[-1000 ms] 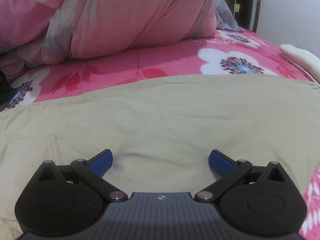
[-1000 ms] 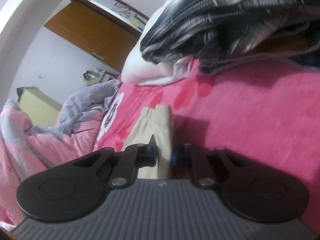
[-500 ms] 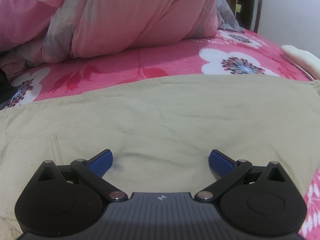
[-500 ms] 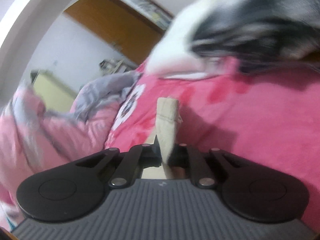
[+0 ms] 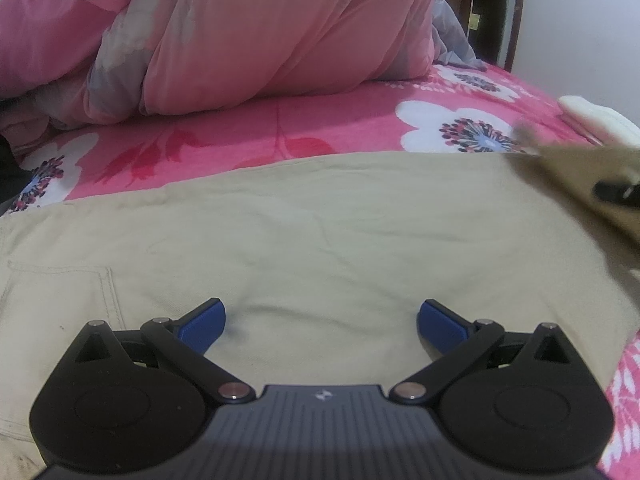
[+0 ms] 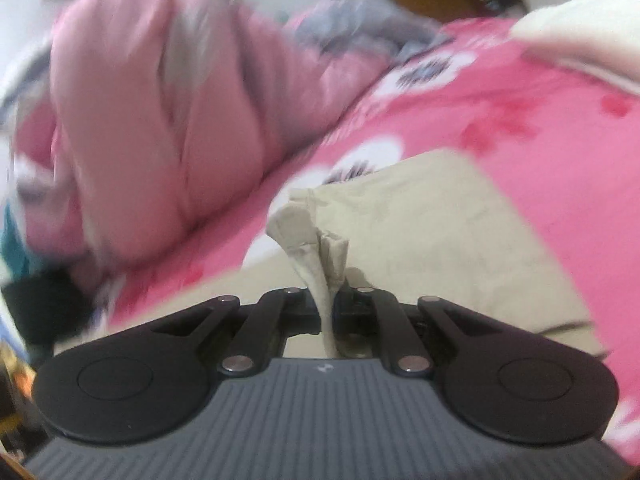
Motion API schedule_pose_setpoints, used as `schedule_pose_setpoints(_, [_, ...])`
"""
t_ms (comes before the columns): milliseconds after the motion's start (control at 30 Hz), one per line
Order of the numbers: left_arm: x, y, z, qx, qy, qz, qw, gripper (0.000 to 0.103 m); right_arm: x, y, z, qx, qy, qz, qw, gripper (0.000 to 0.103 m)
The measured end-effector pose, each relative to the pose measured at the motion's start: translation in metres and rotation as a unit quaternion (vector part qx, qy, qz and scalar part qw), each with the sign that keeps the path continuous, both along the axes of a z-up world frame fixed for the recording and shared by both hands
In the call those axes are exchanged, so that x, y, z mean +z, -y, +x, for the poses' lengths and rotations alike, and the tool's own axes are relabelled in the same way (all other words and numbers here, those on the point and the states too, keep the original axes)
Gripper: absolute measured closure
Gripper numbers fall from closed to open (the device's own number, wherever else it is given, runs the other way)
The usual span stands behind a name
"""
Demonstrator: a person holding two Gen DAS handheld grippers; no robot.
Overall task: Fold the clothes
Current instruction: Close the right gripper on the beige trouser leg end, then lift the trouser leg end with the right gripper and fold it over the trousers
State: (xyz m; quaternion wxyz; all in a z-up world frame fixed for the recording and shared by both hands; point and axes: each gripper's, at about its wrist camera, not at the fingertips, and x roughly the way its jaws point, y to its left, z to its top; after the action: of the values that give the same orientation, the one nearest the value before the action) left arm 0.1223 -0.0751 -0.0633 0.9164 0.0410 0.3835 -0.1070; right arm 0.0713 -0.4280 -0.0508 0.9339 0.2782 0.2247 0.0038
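Home bedroom, floral bedsheet (image 5: 340, 132), pink quilt (image 5: 248, 32)

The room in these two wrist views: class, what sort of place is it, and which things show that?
Most likely a bedroom: a floral pink bedsheet, a bunched pink duvet, and beige trousers spread out for folding.

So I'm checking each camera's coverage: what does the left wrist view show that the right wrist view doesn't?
Only the left wrist view shows the open left gripper over the trousers' pocket stitching. Only the right wrist view shows the right gripper shut on a bunched trouser hem. Both show the beige trousers, flowered pink sheet and pink duvet.
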Motion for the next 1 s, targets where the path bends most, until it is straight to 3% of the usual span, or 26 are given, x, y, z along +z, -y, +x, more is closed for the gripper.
schedule_pose_setpoints(300, [0.0, -0.001, 0.001, -0.003, -0.001, -0.001, 1.0, 0.0, -0.012, -0.068, 0.007, 0.059, -0.029, -0.024, 0.998, 0.1])
schedule_pose_setpoints(533, [0.0, 0.0, 0.001, -0.002, -0.001, 0.0, 1.0, 0.0, -0.013, -0.096, 0.009, 0.102, -0.02, -0.015, 0.995, 0.1])
schedule_pose_setpoints(700, [0.0, -0.001, 0.002, -0.003, -0.002, -0.001, 1.0, 0.0, -0.015, -0.108, 0.009, 0.108, -0.018, 0.023, 0.994, 0.1])
schedule_pose_setpoints(1000, [0.002, -0.003, 0.002, -0.006, -0.005, -0.004, 1.0, 0.0, -0.017, -0.122, 0.009, 0.095, -0.028, 0.038, 0.994, 0.1])
